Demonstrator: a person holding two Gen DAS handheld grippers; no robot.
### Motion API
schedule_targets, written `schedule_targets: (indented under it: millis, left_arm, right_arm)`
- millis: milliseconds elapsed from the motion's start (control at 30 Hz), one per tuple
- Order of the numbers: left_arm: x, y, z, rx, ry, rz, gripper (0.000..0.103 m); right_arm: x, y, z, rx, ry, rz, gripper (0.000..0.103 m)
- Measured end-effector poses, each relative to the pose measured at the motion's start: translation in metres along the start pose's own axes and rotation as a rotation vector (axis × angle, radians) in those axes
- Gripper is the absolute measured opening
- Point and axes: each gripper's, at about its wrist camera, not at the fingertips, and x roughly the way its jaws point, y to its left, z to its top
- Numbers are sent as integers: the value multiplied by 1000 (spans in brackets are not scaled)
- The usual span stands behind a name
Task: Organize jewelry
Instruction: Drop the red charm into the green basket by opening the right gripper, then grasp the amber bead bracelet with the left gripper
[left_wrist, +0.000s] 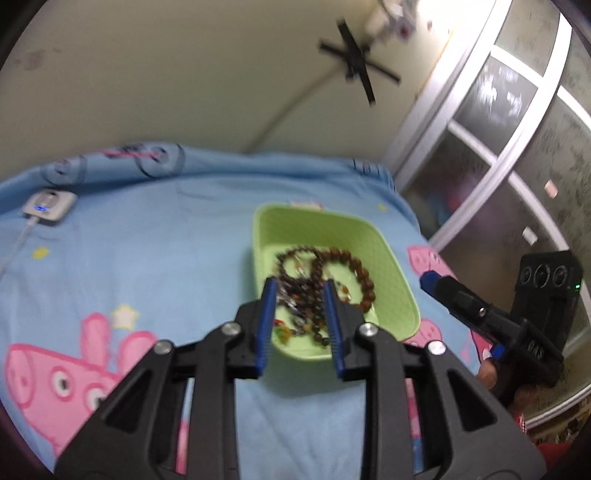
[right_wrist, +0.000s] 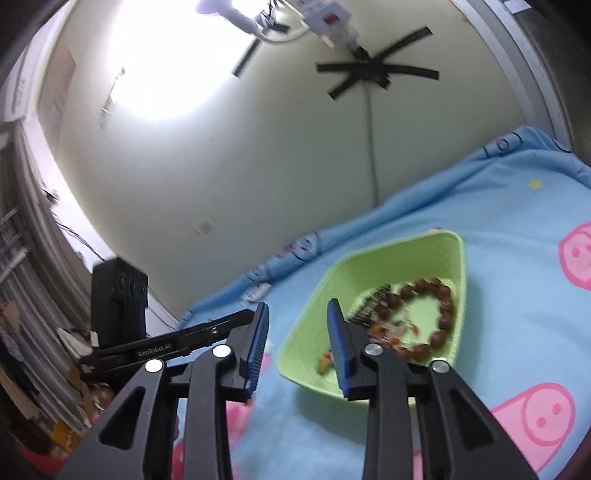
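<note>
1. Blue cartoon-pig bedsheet (left_wrist: 155, 236) covers the whole work surface; soft and wrinkled.
2. Light green rectangular plastic tray (left_wrist: 384, 254) sits at centre, holding all the jewelry.
3. Left gripper (left_wrist: 301, 295) hovers above the tray's near end, fingers spread, empty. Right gripper (right_wrist: 297, 314) is beside the tray's left rim, also spread and empty.
4. Brown wooden bead bracelet (left_wrist: 364, 275) lies tangled with darker strands.
5. Risk: pinching one strand likely drags the tangle out, or tips the light tray.
</note>
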Motion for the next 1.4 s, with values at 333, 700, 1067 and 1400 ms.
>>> schedule_targets:
  millis: [333, 700, 1067, 1400]
  left_arm:
    - [-75, 82, -61, -115, -77, 207, 24]
    - [-102, 128, -146, -205, 11, 319, 24]
    - [-102, 113, -167, -133, 38, 299, 24]
    - [-86, 106, -167, -105, 80, 319, 7]
  right_arm:
    - [50, 41, -45, -78, 226, 97, 13]
    - [102, 100, -121, -335, 513, 49, 13]
    - [143, 132, -147, -459, 611, 7, 13]
    - [162, 143, -156, -572, 603, -38, 0]
